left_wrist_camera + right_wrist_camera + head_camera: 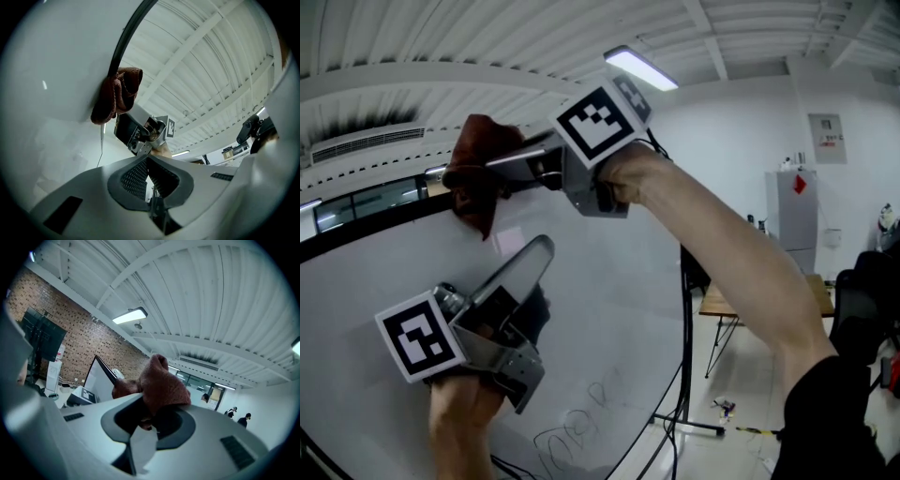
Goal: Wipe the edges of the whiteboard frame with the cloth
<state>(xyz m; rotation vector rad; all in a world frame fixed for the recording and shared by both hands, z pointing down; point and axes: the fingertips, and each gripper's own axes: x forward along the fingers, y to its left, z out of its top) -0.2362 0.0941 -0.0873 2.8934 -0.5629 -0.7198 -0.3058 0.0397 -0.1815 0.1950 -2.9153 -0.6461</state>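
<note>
In the head view my right gripper (pixel 492 167) reaches toward 10 o'clock, jaws clamped on a dark red cloth (pixel 473 187). The cloth sits bunched against the black frame (pixel 366 220) along the top edge of the whiteboard (pixel 609 309), with a fold hanging down over the white surface. My left gripper (pixel 536 255) is low at 8 o'clock. Its jaws point up toward 1 o'clock, close over the board face, though I cannot tell whether they touch it. Faint marker scribbles (pixel 577 427) show on the board at 6 o'clock, and a lit ceiling lamp (pixel 639 67) hangs at 12 o'clock. In the left gripper view the two ribbed pads (pixel 136 176) meet at their tips with nothing between them, so those jaws are together and carry nothing. Above them, at 11 o'clock, the cloth wraps over the dark frame where it curves up the picture, and the right gripper holds it from below. In the right gripper view the cloth fills the gap between the jaws at the middle, pinched tight and bulging upward. At 9 o'clock the whiteboard stands edge-on in front of a brick wall (pixel 56 324). A few people (pixel 243 419) are small and far off at 4 o'clock.
</note>
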